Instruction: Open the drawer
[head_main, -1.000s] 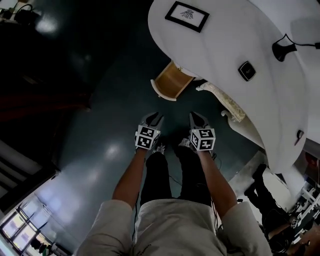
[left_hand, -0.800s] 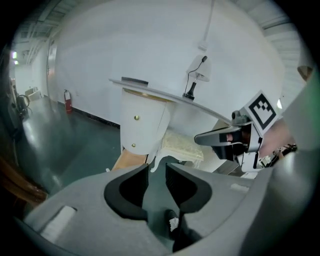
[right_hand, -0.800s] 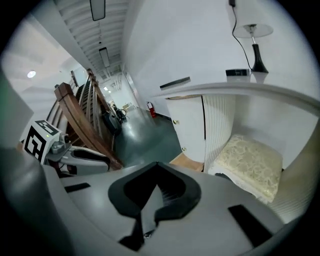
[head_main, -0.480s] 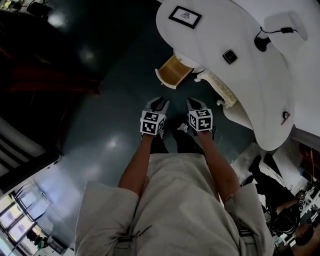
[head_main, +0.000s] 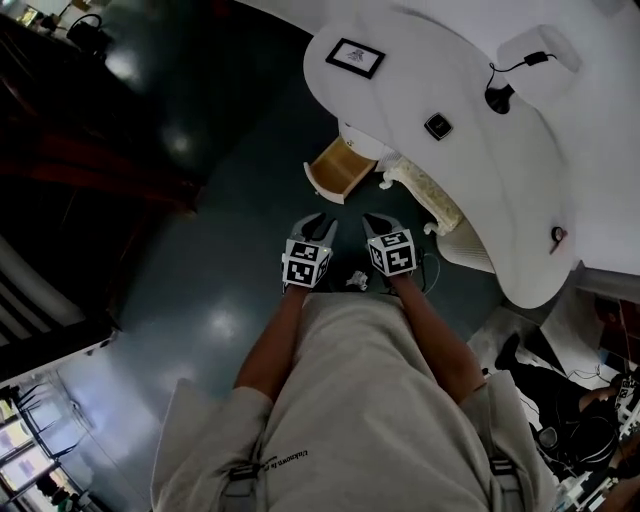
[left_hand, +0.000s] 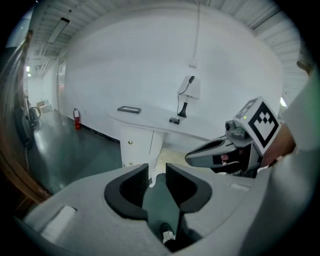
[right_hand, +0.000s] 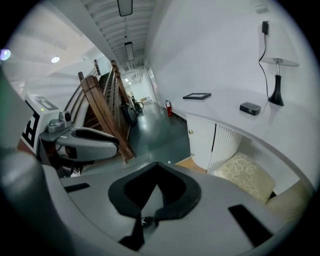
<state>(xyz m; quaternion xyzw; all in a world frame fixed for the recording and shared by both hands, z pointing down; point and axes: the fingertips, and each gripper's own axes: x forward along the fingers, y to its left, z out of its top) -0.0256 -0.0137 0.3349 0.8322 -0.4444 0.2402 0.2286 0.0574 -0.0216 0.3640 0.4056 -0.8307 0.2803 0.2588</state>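
- Dark, glossy floor (head_main: 230, 230) spreads beneath 1 curved white desk (head_main: 520, 210).
- 1 drawer (head_main: 338, 170) stands pulled out from the rounded white cabinet (right_hand: 202, 137) under the desk. It lies ahead of both grippers and well apart from them.
- Inside it shows pale wood, and its front is a curved white panel.
- 2 small round knobs (right_hand: 190, 131) sit on the cabinet front, 1 above the other.
- On the desktop lie 1 black-framed picture (head_main: 355, 57) and 1 small black box (head_main: 437, 125), with 1 black stand (head_main: 497, 98) trailing a cord.
- 2 grippers hang side by side over the floor, pointing toward the desk.
- On the left gripper (head_main: 318, 224) the jaws are spread, with only floor showing between them.
- On the right gripper (head_main: 374, 222) the jaw tips are pressed together and pinch nothing.
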